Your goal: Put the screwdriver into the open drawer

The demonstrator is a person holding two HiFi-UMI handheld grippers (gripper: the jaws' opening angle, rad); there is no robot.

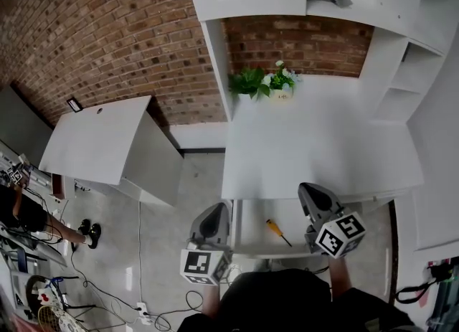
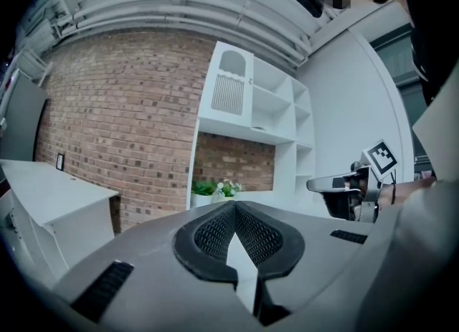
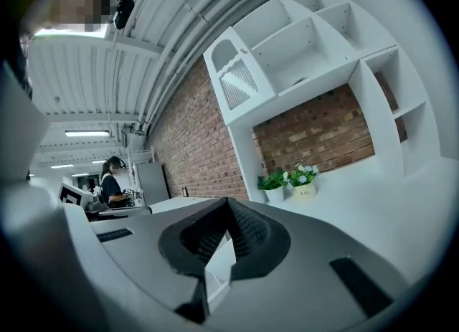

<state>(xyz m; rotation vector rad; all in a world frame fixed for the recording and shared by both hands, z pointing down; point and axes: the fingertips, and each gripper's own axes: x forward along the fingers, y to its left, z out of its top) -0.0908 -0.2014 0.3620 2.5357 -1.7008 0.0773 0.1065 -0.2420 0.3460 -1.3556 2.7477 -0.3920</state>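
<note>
White desk (image 1: pixel 315 144), smooth and matte, set against a rough red brick wall (image 1: pixel 107 29). Boxy white shelves (image 1: pixel 401 72) rise over its back and right side. At the back of the desk stand leafy green plants (image 1: pixel 267 81) with small white blooms, in pale pots.

Down at the front edge, the drawer (image 1: pixel 247 226) is pulled out: a shallow white tray, flat-bottomed. In it lies the screwdriver (image 1: pixel 277 231), with a stubby yellow handle and a thin dark shaft, set on a slant near the middle. It touches neither gripper.

The left gripper (image 1: pixel 214 210) is over the drawer's left edge, a grey wedge-shaped shell. In its own view the tips are pressed together, and the black, finely ribbed pads (image 2: pixel 214 234) make a V behind them with nothing between.

The right gripper (image 1: pixel 311 191) is above the desk's front edge, right of the screwdriver. It has the same grey shell and the same ribbed black lining. Its jaws are pressed together at the tip, also empty.

Each gripper carries a black-and-white marker cube at its near end. A plain white table (image 1: pixel 100 137) stands off to the left on the grey floor.
</note>
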